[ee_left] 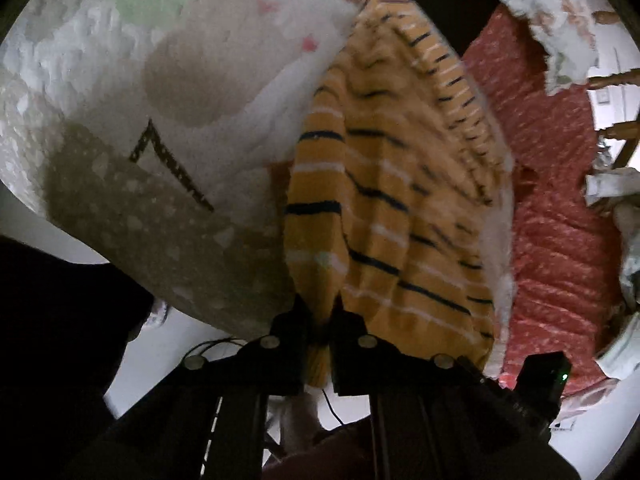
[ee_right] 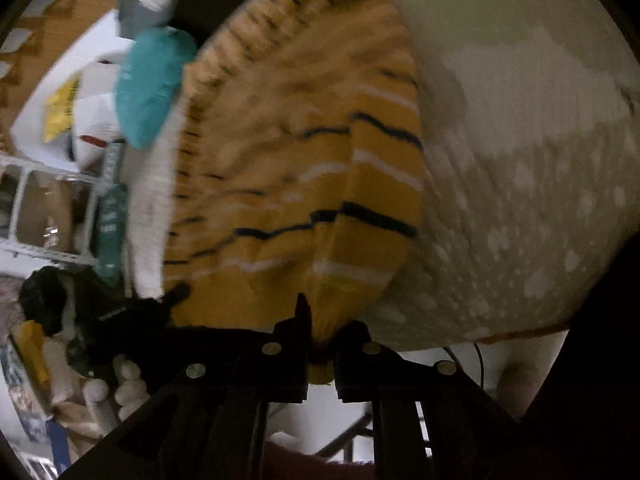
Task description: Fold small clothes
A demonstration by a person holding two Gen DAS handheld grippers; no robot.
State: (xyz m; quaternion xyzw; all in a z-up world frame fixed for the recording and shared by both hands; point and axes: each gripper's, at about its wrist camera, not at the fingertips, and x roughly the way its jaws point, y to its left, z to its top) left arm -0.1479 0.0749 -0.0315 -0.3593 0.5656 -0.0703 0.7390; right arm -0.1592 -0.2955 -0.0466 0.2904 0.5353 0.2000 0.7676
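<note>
Striped sweater (ee_left: 384,184), mustard yellow with thin navy and white bands, hangs stretched between both grippers, and its length runs away from each camera toward the ribbed band (ee_left: 452,76) at the far end. Seen from the left wrist, the garment stretches from the fingers at the bottom up toward the top of the picture, leaning a little right, with a folded flap (ee_left: 316,208) lying along its left side. From the right wrist it fans out the same way, near edge at the fingers and ribbed edge (ee_right: 256,28) curving across the upper left.

Left gripper (ee_left: 319,332): fingers pressed together, pinching the near edge of the knit, and a bit of yellow fabric pokes out below the pads. Right gripper (ee_right: 322,336): also clamped tight, with the yellow cloth bunched into a narrow pleat right between the fingers and a stub showing underneath.

Under the sweater lies a white fleecy blanket (ee_left: 224,92) with faint beige and green patches, and a red patterned cover (ee_left: 560,216) runs along the right in the left wrist view. The sweater sits over this blanket, but whether it rests on it or is lifted clear I cannot tell, because both views are blurred. A teal cloth (ee_right: 150,88) lies at the upper left of the right wrist view, close beside the ribbed edge. Lower left there, white-gloved fingers (ee_right: 128,388) grip the black body of the other device (ee_right: 100,320).
</note>
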